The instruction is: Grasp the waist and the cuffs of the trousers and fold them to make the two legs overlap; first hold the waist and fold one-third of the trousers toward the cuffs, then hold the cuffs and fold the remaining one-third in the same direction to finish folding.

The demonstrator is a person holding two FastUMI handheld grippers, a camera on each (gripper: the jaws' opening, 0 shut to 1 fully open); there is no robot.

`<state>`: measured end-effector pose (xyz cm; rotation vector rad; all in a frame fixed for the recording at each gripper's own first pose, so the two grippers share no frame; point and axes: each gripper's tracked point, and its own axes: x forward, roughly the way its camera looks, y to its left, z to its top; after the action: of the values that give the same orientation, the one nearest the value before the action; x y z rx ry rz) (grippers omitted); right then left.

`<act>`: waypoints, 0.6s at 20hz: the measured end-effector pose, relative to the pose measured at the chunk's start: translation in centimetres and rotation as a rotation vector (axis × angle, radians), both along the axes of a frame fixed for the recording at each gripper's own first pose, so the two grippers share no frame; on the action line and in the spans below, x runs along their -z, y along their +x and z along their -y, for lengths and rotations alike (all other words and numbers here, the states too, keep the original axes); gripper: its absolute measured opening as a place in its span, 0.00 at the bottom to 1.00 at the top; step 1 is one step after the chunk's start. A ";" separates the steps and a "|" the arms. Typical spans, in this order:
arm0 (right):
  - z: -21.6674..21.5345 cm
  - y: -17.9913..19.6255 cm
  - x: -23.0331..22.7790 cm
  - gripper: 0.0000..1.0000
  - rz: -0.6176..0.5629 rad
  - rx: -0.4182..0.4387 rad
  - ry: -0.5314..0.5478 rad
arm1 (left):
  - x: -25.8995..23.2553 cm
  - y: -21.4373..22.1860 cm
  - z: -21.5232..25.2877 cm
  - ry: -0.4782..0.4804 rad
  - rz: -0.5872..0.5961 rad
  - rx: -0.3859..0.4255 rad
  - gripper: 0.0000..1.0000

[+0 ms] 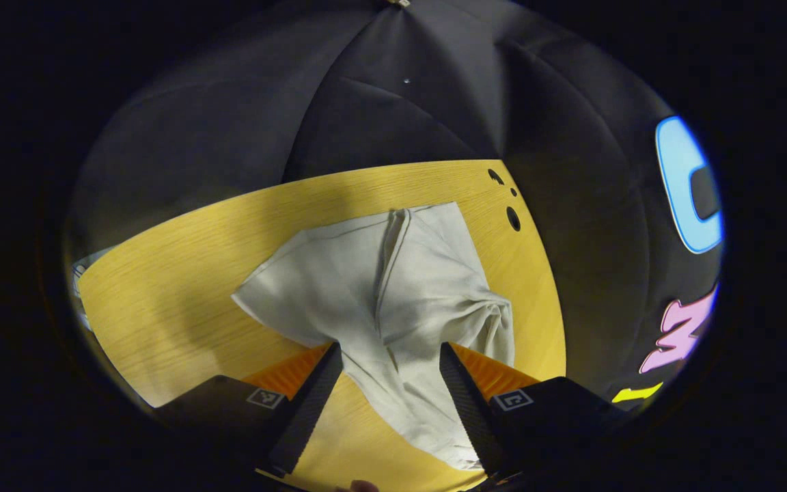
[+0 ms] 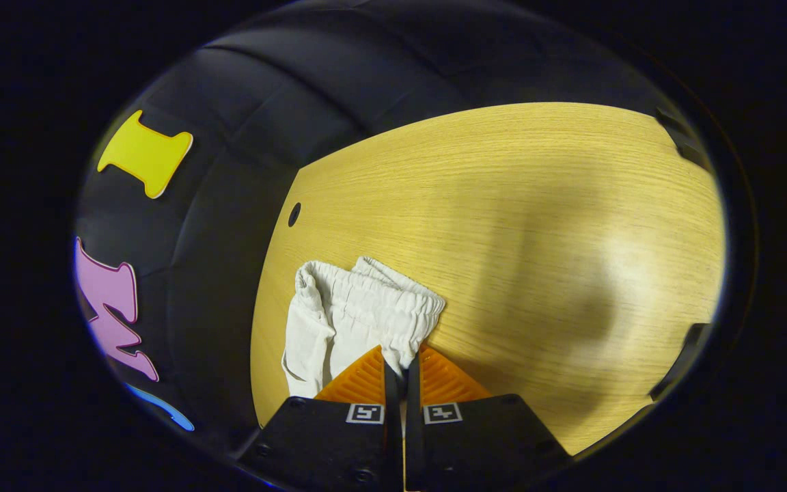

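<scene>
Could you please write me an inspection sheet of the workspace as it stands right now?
Surface: wooden table with small dark holes near one edge.
Job's things: pale trousers lie rumpled and spread on the table; the gathered waist is bunched up by the table's edge.
Clutter: nothing seen.
Grippers: left gripper open, its fingers either side of a trouser leg, not pressing it; right gripper shut on the waist, cloth pinched between both fingers.
Cables: nothing seen.
Surroundings: black cloth wall behind the table; a light-coloured object pokes out past the table's far edge, too small to identify.
</scene>
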<state>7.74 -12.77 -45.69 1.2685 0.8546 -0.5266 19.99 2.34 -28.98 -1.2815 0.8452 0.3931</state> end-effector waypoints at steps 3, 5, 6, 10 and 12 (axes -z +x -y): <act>0.1 0.0 -0.1 0.06 0.003 -0.001 -0.009 | 0.9 1.1 0.1 0.054 -0.082 0.032 0.86; 0.0 0.0 0.0 0.06 0.006 -0.002 -0.011 | 2.2 0.4 -0.5 0.099 -0.169 0.028 0.61; 0.0 0.1 -0.1 0.06 0.007 -0.001 -0.010 | 2.4 0.5 -0.5 0.088 -0.171 0.018 0.39; 0.4 0.3 -0.9 0.06 0.051 0.007 -0.015 | 1.8 1.0 -0.5 -0.025 -0.076 -0.093 0.06; 0.8 0.6 -2.8 0.06 0.127 0.014 -0.018 | 1.4 0.7 -0.4 -0.086 -0.032 -0.131 0.06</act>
<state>8.36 -13.52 -42.94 1.2782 0.7337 -0.4589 20.69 2.72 -30.40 -1.4179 0.8150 0.4868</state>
